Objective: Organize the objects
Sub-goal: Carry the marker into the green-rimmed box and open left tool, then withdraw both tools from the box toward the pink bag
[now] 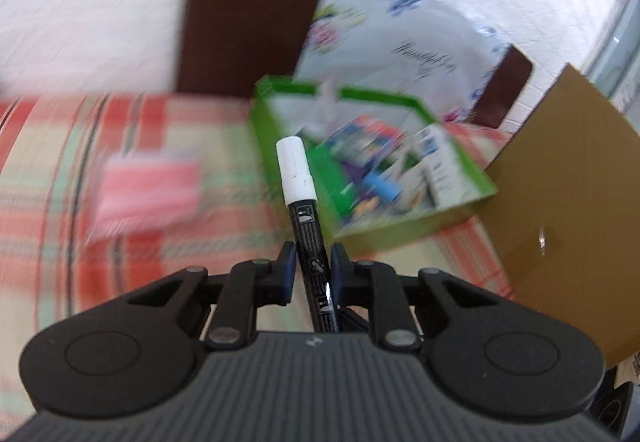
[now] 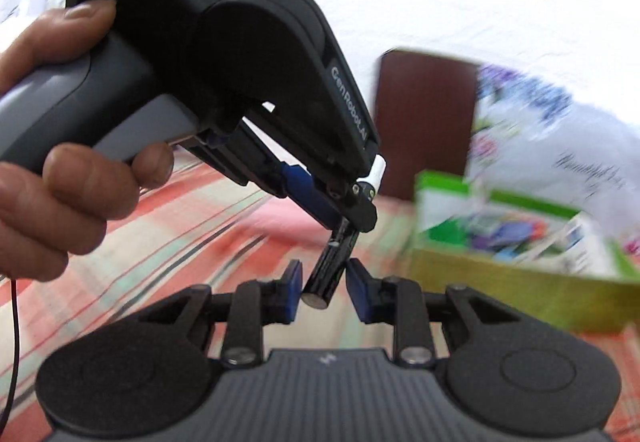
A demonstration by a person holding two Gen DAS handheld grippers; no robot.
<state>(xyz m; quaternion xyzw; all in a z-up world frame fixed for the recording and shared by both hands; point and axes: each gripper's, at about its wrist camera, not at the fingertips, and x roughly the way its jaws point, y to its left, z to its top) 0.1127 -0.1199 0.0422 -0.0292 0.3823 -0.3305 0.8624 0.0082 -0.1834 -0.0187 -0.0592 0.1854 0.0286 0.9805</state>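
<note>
My left gripper is shut on a black marker with a white cap, which points up and away toward a green box holding several colourful items. In the right wrist view the left gripper hangs in front, held by a hand, with the marker's black tail end sticking down between my right gripper's fingers. My right gripper is open, its blue pads on either side of the marker's end with small gaps. The green box sits to the right.
A red and green plaid cloth covers the table. A pink flat object lies left. A brown cardboard box stands right of the green box. A dark chair back and a floral bag stand behind.
</note>
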